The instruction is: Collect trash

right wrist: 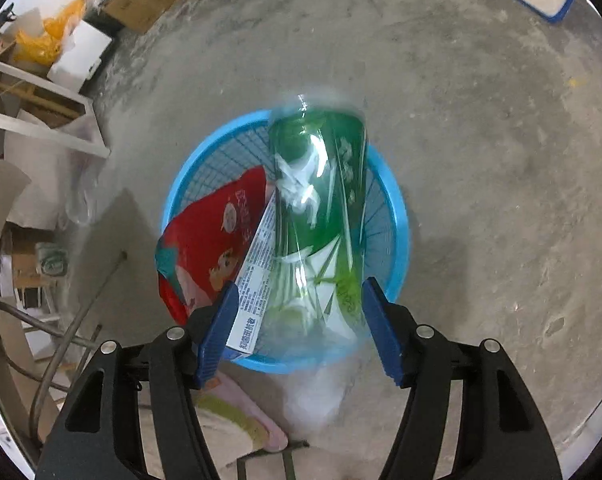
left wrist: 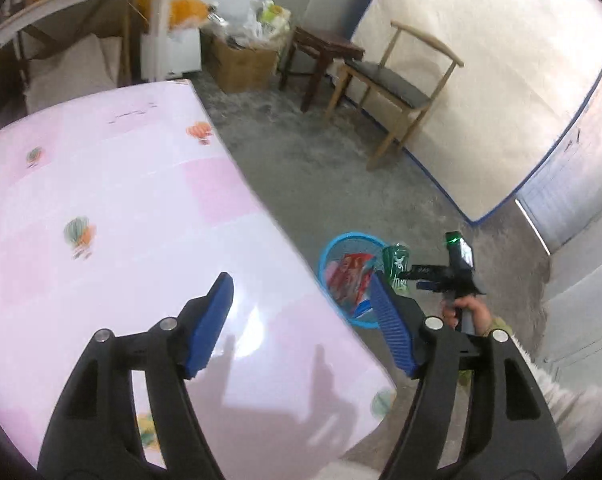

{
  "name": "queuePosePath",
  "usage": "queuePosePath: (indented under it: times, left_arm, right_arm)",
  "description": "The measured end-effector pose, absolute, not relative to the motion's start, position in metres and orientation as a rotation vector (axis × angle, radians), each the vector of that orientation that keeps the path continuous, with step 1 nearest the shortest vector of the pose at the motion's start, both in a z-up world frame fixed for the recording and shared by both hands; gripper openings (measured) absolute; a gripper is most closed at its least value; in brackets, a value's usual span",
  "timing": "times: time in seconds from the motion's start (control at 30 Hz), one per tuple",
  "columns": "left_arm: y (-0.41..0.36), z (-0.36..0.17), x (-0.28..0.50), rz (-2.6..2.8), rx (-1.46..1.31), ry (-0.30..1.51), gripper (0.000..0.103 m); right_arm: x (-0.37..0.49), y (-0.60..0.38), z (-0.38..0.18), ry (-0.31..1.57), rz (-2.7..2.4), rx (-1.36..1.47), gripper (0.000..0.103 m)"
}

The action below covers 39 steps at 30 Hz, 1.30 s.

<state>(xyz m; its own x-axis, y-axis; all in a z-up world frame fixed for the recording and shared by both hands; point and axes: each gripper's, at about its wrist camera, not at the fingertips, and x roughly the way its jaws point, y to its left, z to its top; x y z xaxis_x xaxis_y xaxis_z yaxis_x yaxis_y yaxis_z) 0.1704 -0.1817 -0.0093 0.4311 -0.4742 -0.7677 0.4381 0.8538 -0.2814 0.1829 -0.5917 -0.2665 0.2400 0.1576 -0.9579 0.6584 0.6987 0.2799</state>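
A blue mesh basket stands on the concrete floor and holds a red snack bag and a white printed box. A green plastic bottle, blurred, hangs neck-down over the basket between the jaws of my right gripper. The right pad is at its side and the left pad is clear of it, so this gripper is open. From the left wrist, the basket, bottle and right gripper in a hand lie beyond the table corner. My left gripper is open and empty above the pink tablecloth.
A wooden chair, a dark stool and a cardboard box full of bags stand by the far wall. Beside the basket are a metal table frame and a pink slipper. Bare concrete floor lies to the right.
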Motion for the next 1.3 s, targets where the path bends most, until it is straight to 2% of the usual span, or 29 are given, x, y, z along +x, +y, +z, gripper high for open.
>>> queuePosePath:
  times: [0.23, 0.53, 0.63, 0.83, 1.03, 1.3]
  left_arm:
    - [-0.143, -0.022, 0.123, -0.542, -0.089, 0.944, 0.071]
    - [-0.118, -0.03, 0.088, -0.553, -0.134, 0.9, 0.076]
    - [-0.107, -0.022, 0.077, -0.545, -0.152, 0.861, 0.08]
    - [-0.071, 0.0, 0.057, -0.459, -0.176, 0.726, 0.085]
    - [-0.039, 0.005, 0.053, -0.354, -0.215, 0.728, 0.086]
    - [-0.002, 0.011, 0.043, -0.238, -0.247, 0.7, 0.09]
  right_arm:
    - [0.157, -0.583, -0.227, 1.234, -0.427, 0.707, 0.067]
    - [0.122, -0.522, -0.132, 1.098, -0.365, 0.595, 0.067]
    - [0.116, -0.483, -0.089, 1.044, -0.3, 0.527, 0.072]
    - [0.124, -0.404, -0.012, 0.951, -0.155, 0.407, 0.076]
    - [0.126, -0.321, 0.057, 0.815, -0.016, 0.272, 0.084]
    - [0.112, -0.246, 0.096, 0.724, 0.069, 0.157, 0.092]
